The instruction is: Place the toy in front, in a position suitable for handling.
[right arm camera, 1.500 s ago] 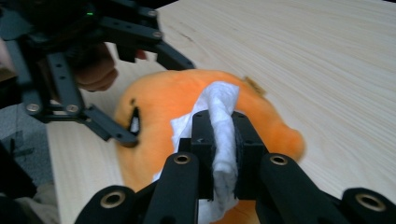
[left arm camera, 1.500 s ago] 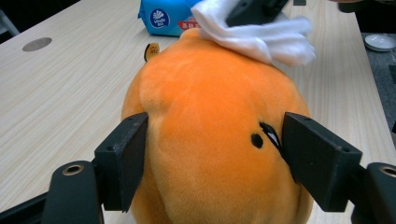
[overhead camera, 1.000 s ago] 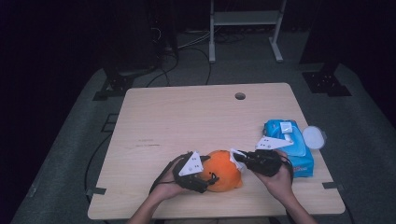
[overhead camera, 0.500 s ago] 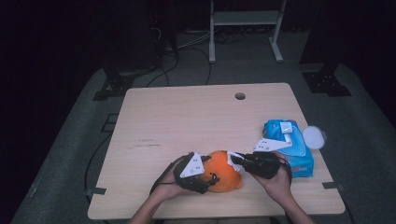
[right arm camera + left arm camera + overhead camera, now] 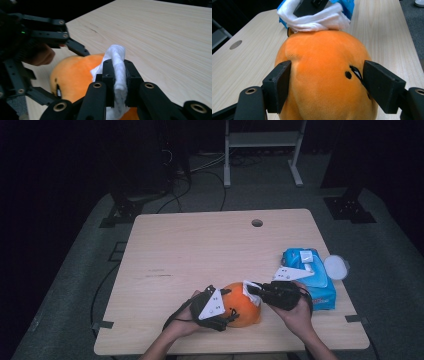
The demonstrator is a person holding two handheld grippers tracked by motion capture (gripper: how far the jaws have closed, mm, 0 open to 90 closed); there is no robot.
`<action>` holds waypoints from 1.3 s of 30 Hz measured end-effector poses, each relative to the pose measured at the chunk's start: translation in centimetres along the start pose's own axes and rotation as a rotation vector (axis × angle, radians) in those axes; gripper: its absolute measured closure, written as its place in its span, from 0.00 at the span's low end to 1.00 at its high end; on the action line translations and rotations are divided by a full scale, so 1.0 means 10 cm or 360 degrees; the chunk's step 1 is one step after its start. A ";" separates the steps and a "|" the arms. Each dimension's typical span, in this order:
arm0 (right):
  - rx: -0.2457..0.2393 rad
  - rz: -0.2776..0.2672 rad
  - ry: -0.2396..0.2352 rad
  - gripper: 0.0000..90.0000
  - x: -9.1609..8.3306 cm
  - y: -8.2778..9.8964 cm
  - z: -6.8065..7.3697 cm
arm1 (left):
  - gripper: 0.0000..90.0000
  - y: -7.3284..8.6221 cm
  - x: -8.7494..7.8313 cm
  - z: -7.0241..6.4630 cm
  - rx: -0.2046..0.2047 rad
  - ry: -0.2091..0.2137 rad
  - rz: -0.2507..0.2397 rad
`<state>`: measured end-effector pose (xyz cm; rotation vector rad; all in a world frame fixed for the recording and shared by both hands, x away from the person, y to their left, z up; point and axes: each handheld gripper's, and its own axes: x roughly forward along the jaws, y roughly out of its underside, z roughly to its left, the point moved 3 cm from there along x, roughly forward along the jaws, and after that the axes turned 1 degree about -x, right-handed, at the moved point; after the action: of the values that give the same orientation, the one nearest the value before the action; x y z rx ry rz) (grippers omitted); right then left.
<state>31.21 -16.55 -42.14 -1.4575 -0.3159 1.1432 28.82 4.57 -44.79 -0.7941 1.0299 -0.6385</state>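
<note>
orange plush [image 5: 240,309] clamped, white wipe [image 5: 118,72] pinched

- No word, brand, number or sign can be read in any of the views.
- The blue wipes pack [image 5: 310,277], at the right of the high view, carries a white label patch, but its print is too small and blurred to make out.
</note>
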 end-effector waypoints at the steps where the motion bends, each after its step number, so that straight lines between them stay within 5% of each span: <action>1: 0.0017 0.0003 0.0007 0.90 0.00 0.01 -0.03 | 0.28 0.00 0.00 0.00 -0.0001 0.0001 -0.0001; 6: 0.0089 0.0030 0.0070 0.90 -0.04 0.09 -0.23 | 0.28 0.02 0.00 0.01 -0.0026 0.0011 -0.0017; 12: 0.0037 0.0016 0.0024 0.90 -0.04 0.04 -0.08 | 0.27 0.03 0.00 0.03 -0.0056 0.0017 -0.0004; 15: -0.0023 0.0029 0.0046 0.90 -0.02 0.03 -0.02 | 0.27 0.08 -0.01 0.09 -0.0177 0.0035 -0.0008; 21: 0.0039 0.0090 0.0079 0.90 -0.04 0.14 -0.19 | 0.27 0.18 -0.02 0.23 -0.0351 0.0028 -0.0031; 27: -0.0055 0.0109 0.0004 0.90 -0.05 0.14 0.06 | 0.27 0.24 -0.03 0.30 -0.0446 -0.0008 -0.0017; 32: -0.0145 0.0141 0.0030 0.90 0.01 0.14 0.14 | 0.21 0.21 -0.04 0.30 -0.0431 -0.0003 -0.0038; 34: -0.0094 0.0133 0.0039 0.90 0.02 0.14 0.05 | 0.14 0.18 -0.07 0.30 -0.0429 0.0027 -0.0083; 36: -0.0038 0.0121 0.0062 0.90 0.03 0.15 -0.07 | 0.12 0.18 -0.03 0.25 -0.0333 0.0030 -0.0045; 39: -0.0051 0.0132 0.0060 0.90 0.04 0.16 -0.08 | 0.17 0.21 0.01 0.24 -0.0319 0.0003 0.0004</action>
<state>31.41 -17.18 -43.87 -1.5303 -0.2504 1.1799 31.29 6.31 -45.82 -0.9666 1.1080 -0.5392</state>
